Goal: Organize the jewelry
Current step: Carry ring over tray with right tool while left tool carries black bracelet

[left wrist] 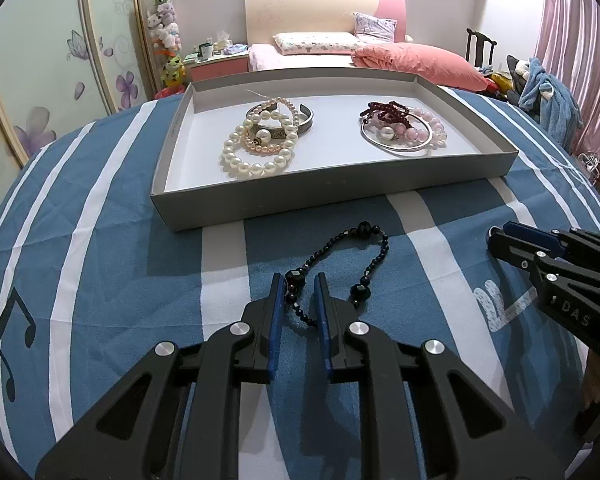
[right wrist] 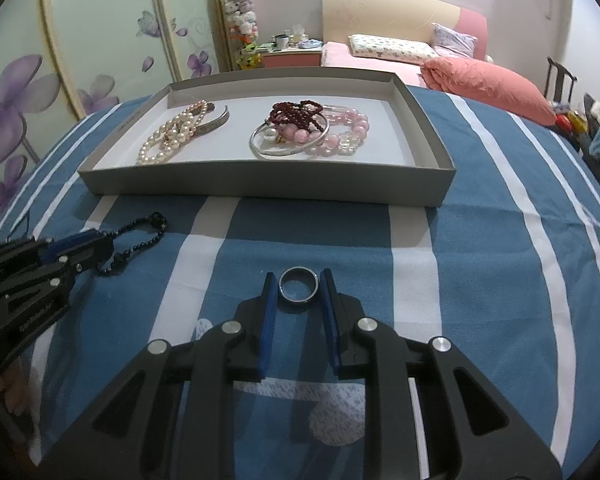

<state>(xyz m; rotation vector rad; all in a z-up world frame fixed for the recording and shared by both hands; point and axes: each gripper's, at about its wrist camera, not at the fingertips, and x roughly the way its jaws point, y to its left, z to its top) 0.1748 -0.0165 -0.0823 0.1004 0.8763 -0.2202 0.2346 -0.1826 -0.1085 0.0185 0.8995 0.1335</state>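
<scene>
A grey shallow box [left wrist: 328, 196] [right wrist: 260, 184] sits on the blue striped cloth and holds a pile of pearl bracelets [left wrist: 260, 148] [right wrist: 172, 132] on its left and a pile of pink and dark red beads with a silver bangle [left wrist: 404, 128] [right wrist: 308, 132] on its right. A black bead bracelet [left wrist: 340, 272] [right wrist: 140, 244] lies on the cloth in front of the box. My left gripper [left wrist: 299, 280] [right wrist: 96, 240] is open, its blue pads either side of one strand of the black bracelet. My right gripper [right wrist: 299, 278] [left wrist: 496, 236] is open around a silver ring [right wrist: 299, 285] lying flat on the cloth.
The blue and white striped cloth [left wrist: 100, 260] covers the rounded table. Behind it stand a bed with a pink duvet [left wrist: 412, 64], a bedside cabinet [left wrist: 220, 64], a floral wardrobe [left wrist: 40, 60] at left, and a chair with clothes [left wrist: 540, 88] at right.
</scene>
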